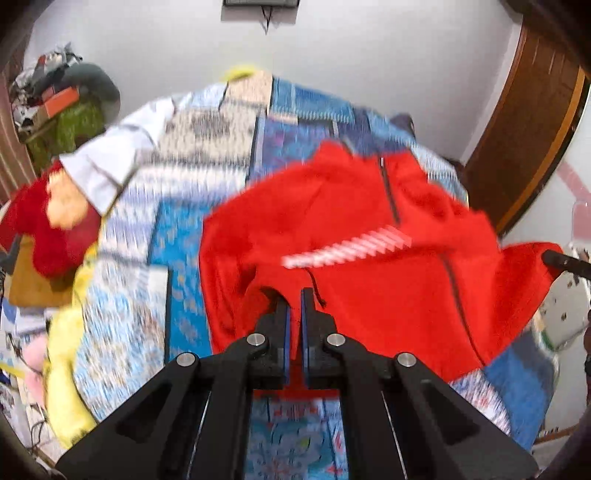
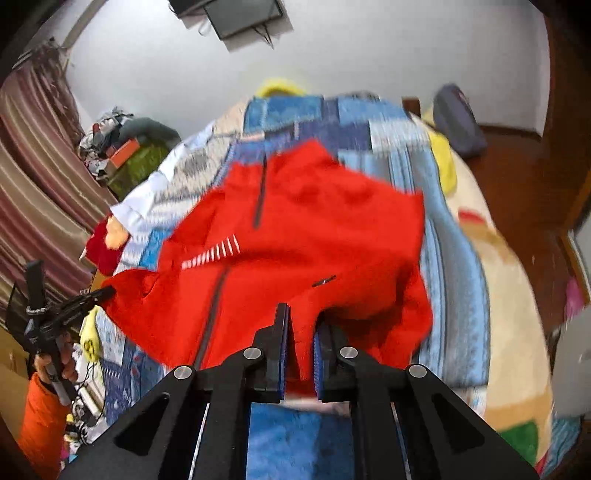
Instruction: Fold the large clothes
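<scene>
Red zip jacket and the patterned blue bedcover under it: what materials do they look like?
Red zip jacket: probably fleece or a soft knit; matte, no sheen, falls in thick rounded folds, dark zipper tape. Patterned blue bedcover: seemingly printed woven cotton, flat and matte; motion blur hides the weave, so uncertain.

**Two wrist views, one bed**

Left wrist camera rides just behind its left gripper (image 1: 294,295), tilted steeply down, close over the red jacket (image 1: 369,236) on the patchwork bedspread (image 1: 207,147). Right wrist camera does the same behind the right gripper (image 2: 301,325), from further right. Both face the white wall (image 1: 369,55) and share jacket, bedspread and wall-mounted screen (image 2: 243,14); each catches the other gripper at its edge.
</scene>
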Motion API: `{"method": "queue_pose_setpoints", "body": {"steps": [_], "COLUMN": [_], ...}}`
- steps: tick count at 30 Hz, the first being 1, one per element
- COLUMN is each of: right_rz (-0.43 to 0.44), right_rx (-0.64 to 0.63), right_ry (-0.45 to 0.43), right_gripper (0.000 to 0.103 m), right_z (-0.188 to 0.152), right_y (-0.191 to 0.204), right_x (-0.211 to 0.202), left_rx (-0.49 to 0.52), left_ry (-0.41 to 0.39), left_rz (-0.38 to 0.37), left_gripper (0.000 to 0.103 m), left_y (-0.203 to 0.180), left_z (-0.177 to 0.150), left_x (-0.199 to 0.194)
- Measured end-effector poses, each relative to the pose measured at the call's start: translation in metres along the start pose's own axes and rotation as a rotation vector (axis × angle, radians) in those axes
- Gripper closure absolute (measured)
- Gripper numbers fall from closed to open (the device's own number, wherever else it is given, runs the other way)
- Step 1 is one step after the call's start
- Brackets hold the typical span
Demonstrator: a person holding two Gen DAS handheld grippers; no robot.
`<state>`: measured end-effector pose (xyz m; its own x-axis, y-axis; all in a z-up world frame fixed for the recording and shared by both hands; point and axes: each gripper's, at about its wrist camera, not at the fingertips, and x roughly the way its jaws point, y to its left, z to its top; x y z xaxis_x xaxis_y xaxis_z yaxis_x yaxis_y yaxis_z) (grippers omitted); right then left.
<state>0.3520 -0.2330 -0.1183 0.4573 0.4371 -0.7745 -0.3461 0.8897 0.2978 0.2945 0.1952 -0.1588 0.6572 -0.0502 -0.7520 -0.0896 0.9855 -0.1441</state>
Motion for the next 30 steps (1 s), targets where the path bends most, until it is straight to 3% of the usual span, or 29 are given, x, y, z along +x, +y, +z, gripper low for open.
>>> {"method": "queue_pose_setpoints", "body": {"steps": [7,14,17,23,26,28,30], "right_rz": [-0.049,-0.152,-0.176,-0.234,-0.221,-0.177,-0.195], "right_rx": [0.026,0.068,0.087,0.100,0.081,0.086,0.092], "right_ry": [-0.095,-0.083,-0.046,0.023,0.033,0.046,0.059], "right_gripper": [0.095,0.095,0.095,0.094,0.094,0.094,0.094], "right_z": [0.069,0.128,0.146,0.150,0.149,0.151,0.153], "right_y": [-0.008,-0.043,-0.061,-0.090,-0.101,-0.111,-0.120], "right_x": [0.016,0.079,0.122,0.193,0.199,0.195,0.186], "left_rx": [-0.045,-0.144,-0.158,-0.123,-0.117,-0.122,-0.132], "left_ry": [-0.061,-0.007,0.044,0.156,0.170,0.207,0.224], "left_rz": [0.072,0.166,0.179,0.272,0.317,0.403,0.417], "left_gripper": [0.099,0.099,0.099,0.099,0.098,0.099,0.099], "left_y": [0.013,0.044,0.051,0.058,0.067,0.079,0.094], "left_z": [0.063,0.110,0.111,0.098,0.093,0.089,0.085], "left_x": [0.026,0.111,0.150,0.228,0.241,0.249,0.251]}}
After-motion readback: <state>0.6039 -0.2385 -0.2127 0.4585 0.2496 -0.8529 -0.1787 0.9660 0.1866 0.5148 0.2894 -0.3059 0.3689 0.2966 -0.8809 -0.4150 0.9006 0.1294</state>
